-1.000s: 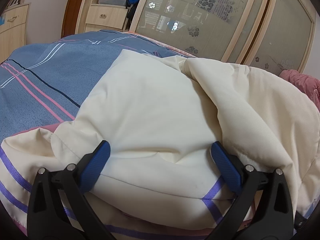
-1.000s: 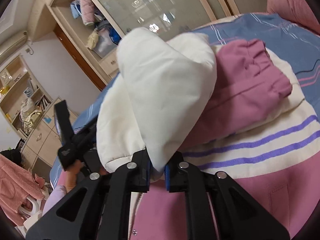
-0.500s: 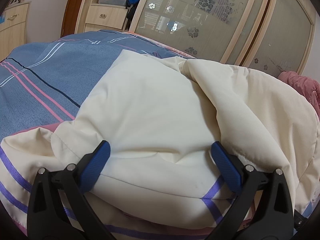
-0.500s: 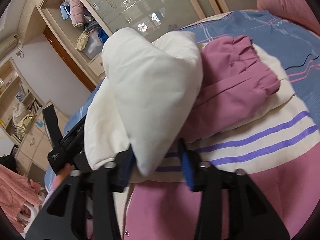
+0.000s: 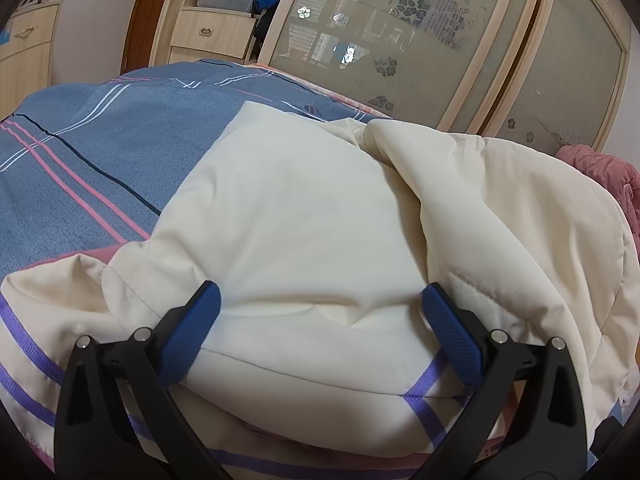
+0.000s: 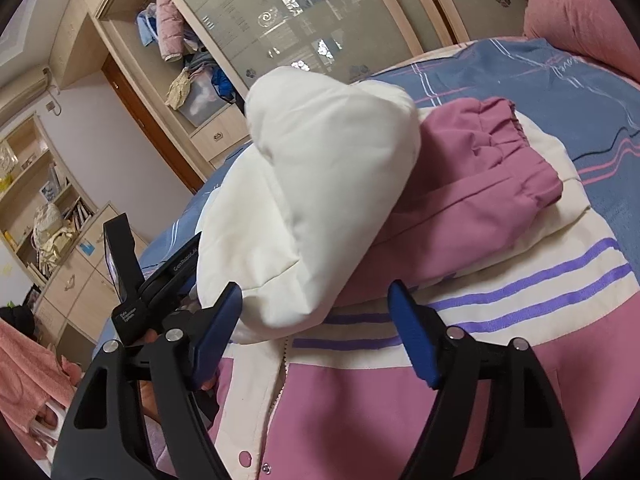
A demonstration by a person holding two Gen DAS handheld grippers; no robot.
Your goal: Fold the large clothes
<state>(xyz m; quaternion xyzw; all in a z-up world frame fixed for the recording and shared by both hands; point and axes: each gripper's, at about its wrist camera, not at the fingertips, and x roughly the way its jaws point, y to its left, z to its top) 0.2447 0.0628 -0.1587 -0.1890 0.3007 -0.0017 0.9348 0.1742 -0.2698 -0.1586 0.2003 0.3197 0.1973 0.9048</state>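
Observation:
A padded jacket, cream and pink with purple stripes, lies on the bed. In the left wrist view its cream hood or lining [image 5: 304, 220] bulges up in front of my left gripper [image 5: 320, 320], which is open with its blue pads on either side of the fabric. In the right wrist view the cream hood [image 6: 320, 200] is folded over the pink front [image 6: 360, 420], and a pink sleeve [image 6: 492, 184] lies across the chest. My right gripper [image 6: 320, 320] is open just before the hood's edge. The left gripper's body [image 6: 160, 280] shows at the left there.
A blue bedsheet [image 5: 88, 152] with pink and white stripes covers the bed. Frosted sliding wardrobe doors [image 5: 400, 40] stand behind it. Drawers and shelves with clothes [image 6: 188, 80] are at the left. A pink blanket [image 6: 580, 20] lies at the far right.
My right gripper has opened and let go of the cream hood, which now rests on the jacket. The left gripper has not moved.

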